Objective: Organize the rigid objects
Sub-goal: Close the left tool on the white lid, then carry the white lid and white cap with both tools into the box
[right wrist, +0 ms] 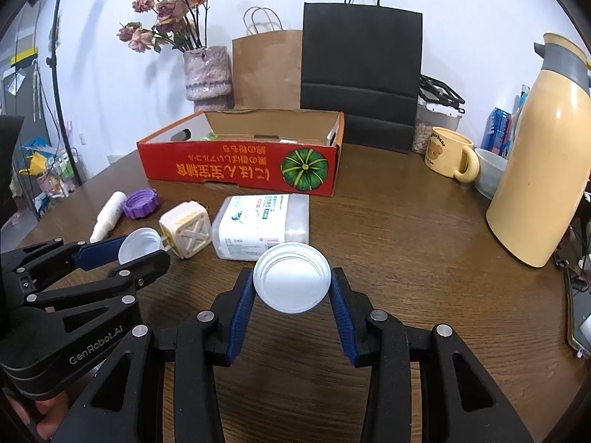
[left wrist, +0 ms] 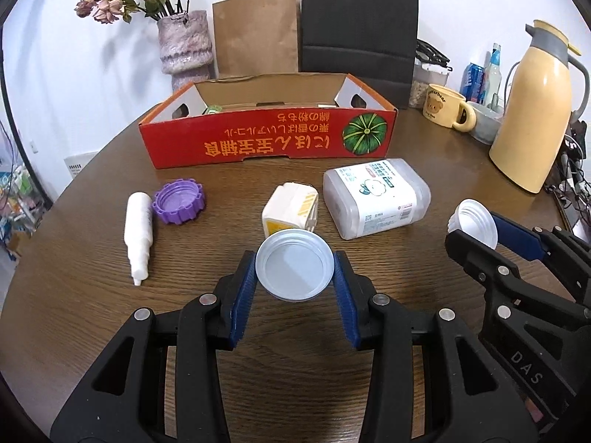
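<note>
My left gripper (left wrist: 295, 263) is shut on a white round lid (left wrist: 293, 271), holding it by its rim above the brown table (left wrist: 92, 295). Off to its right, my right gripper (left wrist: 475, 228) grips a second white lid (left wrist: 476, 217). In the right wrist view that second lid (right wrist: 291, 280) sits between the blue pads of the right gripper (right wrist: 291, 275), and the left gripper (right wrist: 142, 248) with its lid (right wrist: 138, 243) shows at the left. On the table lie a white bottle (left wrist: 138, 232), a purple lid (left wrist: 180, 201), a cream cube (left wrist: 291, 208) and a clear plastic container (left wrist: 376, 197).
A red cardboard box (left wrist: 258, 136), open on top with a few items inside, stands behind the loose objects. Paper bags (left wrist: 358, 26) and a vase (left wrist: 184, 42) line the wall. A yellow thermos jug (left wrist: 532, 118), a mug (left wrist: 445, 105) and cans crowd the right side.
</note>
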The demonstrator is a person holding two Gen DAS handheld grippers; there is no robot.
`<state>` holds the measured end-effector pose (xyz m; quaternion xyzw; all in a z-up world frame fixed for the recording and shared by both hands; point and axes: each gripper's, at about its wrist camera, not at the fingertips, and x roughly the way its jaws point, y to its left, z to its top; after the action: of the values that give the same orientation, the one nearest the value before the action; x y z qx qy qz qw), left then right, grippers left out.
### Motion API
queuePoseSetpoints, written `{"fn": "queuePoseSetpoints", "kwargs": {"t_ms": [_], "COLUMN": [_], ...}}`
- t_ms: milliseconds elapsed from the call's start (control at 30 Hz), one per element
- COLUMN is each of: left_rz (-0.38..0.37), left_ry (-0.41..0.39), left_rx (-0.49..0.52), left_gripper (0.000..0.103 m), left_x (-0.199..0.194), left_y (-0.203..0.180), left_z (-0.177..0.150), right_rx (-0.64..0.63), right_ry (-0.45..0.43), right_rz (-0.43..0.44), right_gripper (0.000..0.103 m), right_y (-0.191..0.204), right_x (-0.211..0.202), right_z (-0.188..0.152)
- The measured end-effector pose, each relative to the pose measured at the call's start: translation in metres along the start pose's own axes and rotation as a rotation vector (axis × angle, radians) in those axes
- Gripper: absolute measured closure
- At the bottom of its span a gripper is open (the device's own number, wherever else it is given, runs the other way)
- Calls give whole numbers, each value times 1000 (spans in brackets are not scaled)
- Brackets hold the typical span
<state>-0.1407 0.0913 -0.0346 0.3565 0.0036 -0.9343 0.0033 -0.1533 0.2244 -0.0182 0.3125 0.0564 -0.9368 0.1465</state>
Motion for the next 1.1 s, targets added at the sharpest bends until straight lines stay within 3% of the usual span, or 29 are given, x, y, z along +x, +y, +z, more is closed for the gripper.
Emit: {"fn": "queuePoseSetpoints", "kwargs": {"t_ms": [700,1100], "left_rz": [-27,-51], "left_ry": [-83,-83], "left_rx": [-27,-33], "left_gripper": [66,66], "left_x": [-22,-15], "left_y": [47,69], "left_z": [28,51], "right_rx": [-16,-26], "right_ry": [-53,-62], "right_rz": [-12,-30], "right_gripper": [58,58], "right_y": [36,53], "right_x": [-3,6], "right_z": [33,59]}}
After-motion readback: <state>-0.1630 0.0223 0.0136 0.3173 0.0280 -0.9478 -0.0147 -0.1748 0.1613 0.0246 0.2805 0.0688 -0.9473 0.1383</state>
